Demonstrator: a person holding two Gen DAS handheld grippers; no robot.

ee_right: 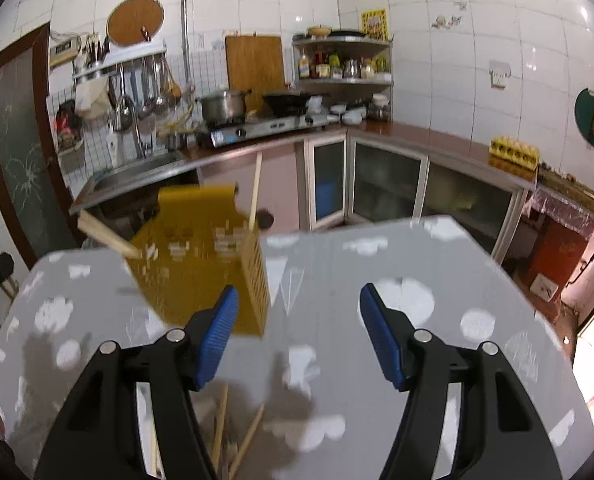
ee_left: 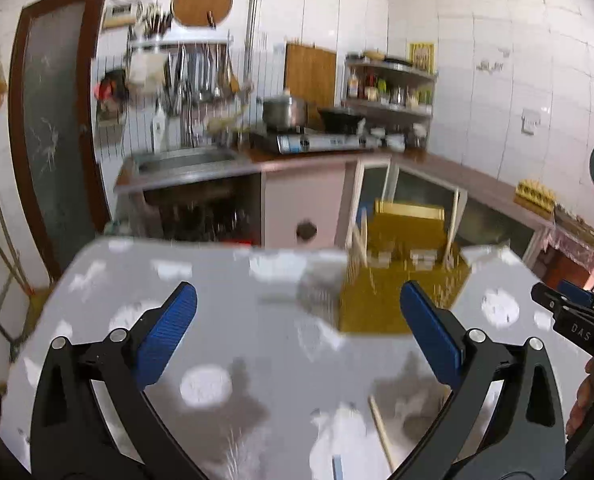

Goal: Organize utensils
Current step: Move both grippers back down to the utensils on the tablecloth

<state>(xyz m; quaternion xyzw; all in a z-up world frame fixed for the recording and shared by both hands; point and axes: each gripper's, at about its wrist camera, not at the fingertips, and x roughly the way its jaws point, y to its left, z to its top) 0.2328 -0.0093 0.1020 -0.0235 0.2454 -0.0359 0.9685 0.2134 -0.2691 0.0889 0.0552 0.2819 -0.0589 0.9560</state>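
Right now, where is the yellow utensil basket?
The yellow utensil basket stands on the table's far side, ahead-left in the right wrist view and ahead-right in the left wrist view, with chopsticks inside.

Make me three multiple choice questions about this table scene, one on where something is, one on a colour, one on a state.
1. Where do the loose chopsticks lie?
A. On the table near the grippers
B. In the sink
C. On the stove

2. What colour is the utensil rack?
A. Red
B. Yellow
C. White

3. How do the left gripper and right gripper stand?
A. Both open and empty
B. Both shut on chopsticks
C. One holds a spoon

Answers: 1 A, they rest on the spotted table below the pads; 2 B, its slotted walls are yellow; 3 A, nothing sits between either pair of blue pads.
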